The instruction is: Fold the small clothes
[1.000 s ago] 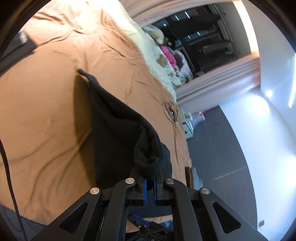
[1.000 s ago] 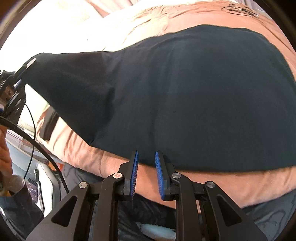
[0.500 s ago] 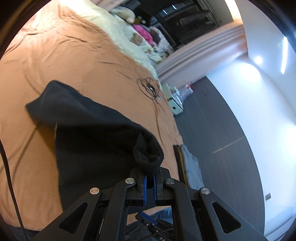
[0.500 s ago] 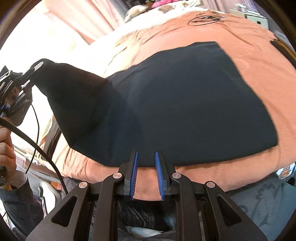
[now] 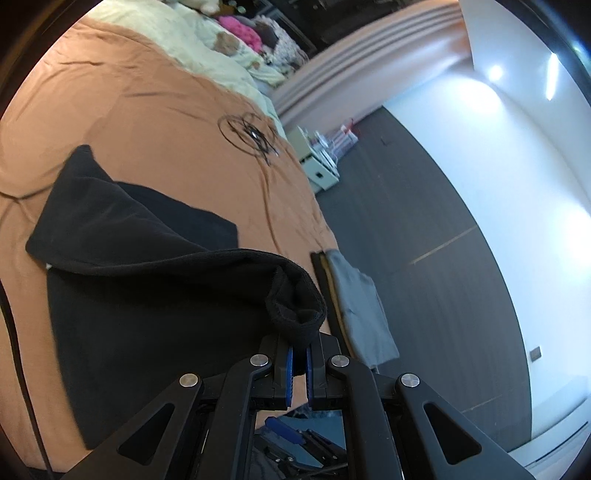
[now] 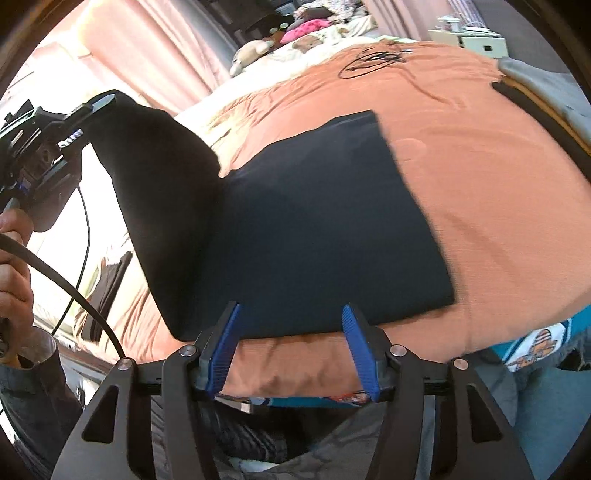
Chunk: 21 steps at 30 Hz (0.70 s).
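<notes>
Holding one black garment, left gripper; perhaps one coiled cable.

**Bedroom with an orange-covered bed, dark floor and pale walls**

A wide bed under an orange-brown cover fills most of the room. Toward its head lies a cream blanket, with a pink bundle and a stuffed toy beyond it. Beside the bed's far corner stands a small white cabinet on a dark grey floor. A white wall rises past the floor, with bright light spots on it. Pink curtains hang behind the bed, glowing with daylight.
</notes>
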Available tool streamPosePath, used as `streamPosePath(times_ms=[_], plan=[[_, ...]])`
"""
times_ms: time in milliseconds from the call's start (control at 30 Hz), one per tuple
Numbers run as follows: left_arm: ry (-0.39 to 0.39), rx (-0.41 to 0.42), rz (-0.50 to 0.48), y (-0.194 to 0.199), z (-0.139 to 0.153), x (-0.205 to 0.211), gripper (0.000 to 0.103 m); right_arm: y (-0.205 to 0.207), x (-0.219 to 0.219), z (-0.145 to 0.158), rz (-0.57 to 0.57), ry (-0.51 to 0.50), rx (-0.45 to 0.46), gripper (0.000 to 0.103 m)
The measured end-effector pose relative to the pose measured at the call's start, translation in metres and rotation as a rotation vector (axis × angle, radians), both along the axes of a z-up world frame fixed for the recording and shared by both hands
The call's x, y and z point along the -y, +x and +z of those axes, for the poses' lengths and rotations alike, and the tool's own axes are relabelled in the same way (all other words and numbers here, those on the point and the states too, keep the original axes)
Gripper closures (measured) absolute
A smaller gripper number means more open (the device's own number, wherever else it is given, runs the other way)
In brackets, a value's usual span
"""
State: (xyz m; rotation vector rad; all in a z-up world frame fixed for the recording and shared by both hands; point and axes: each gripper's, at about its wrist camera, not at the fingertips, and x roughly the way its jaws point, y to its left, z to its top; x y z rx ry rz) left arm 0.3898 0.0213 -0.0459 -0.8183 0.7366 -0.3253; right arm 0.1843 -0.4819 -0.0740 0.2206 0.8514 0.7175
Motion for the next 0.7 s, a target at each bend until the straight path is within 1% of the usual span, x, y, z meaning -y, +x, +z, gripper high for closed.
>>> streamPosePath(times_ms=[133,200,233,267,300,333,367,400,433,533,633,700], plan=[[0.010,-0.041,-0.068,0.019,-0.017,0.035,0.099,0.002,0.023,0.004,-0.035,0.006,-0.010,0.049],[0.039,-0.091,-0.111,0.032,-0.032,0.050,0.094,0.002,0.030,0.005,-0.049,0.001,-0.015,0.049],[0.036,-0.115,-0.131,0.036,-0.041,0.055,0.092,0.002,0.032,0.007,-0.052,-0.001,-0.019,0.049],[0.027,-0.132,-0.146,0.037,-0.048,0.058,0.086,0.002,0.035,0.007,-0.053,-0.005,-0.021,0.049],[0.012,-0.145,-0.165,0.038,-0.055,0.060,0.073,0.001,0.036,0.008,-0.054,-0.011,-0.020,0.049],[0.002,-0.151,-0.176,0.036,-0.058,0.062,0.064,0.000,0.036,0.010,-0.053,-0.015,-0.019,0.049],[0.001,-0.151,-0.182,0.033,-0.060,0.062,0.043,0.000,0.036,0.011,-0.050,-0.021,-0.017,0.049],[0.013,-0.145,-0.177,0.030,-0.060,0.059,0.029,-0.001,0.034,0.013,-0.045,-0.030,-0.015,0.049],[0.025,-0.138,-0.167,0.025,-0.059,0.056,0.026,-0.001,0.030,0.016,-0.040,-0.041,-0.011,0.049],[0.051,-0.127,-0.125,0.009,-0.058,0.036,0.025,0.006,0.020,0.024,-0.027,-0.081,0.008,0.049],[0.090,-0.144,-0.058,-0.009,-0.064,0.008,0.025,0.012,0.008,0.030,-0.004,-0.146,0.045,0.049],[0.114,-0.168,-0.007,-0.022,-0.073,-0.012,0.025,0.017,-0.003,0.036,0.010,-0.215,0.082,0.049]])
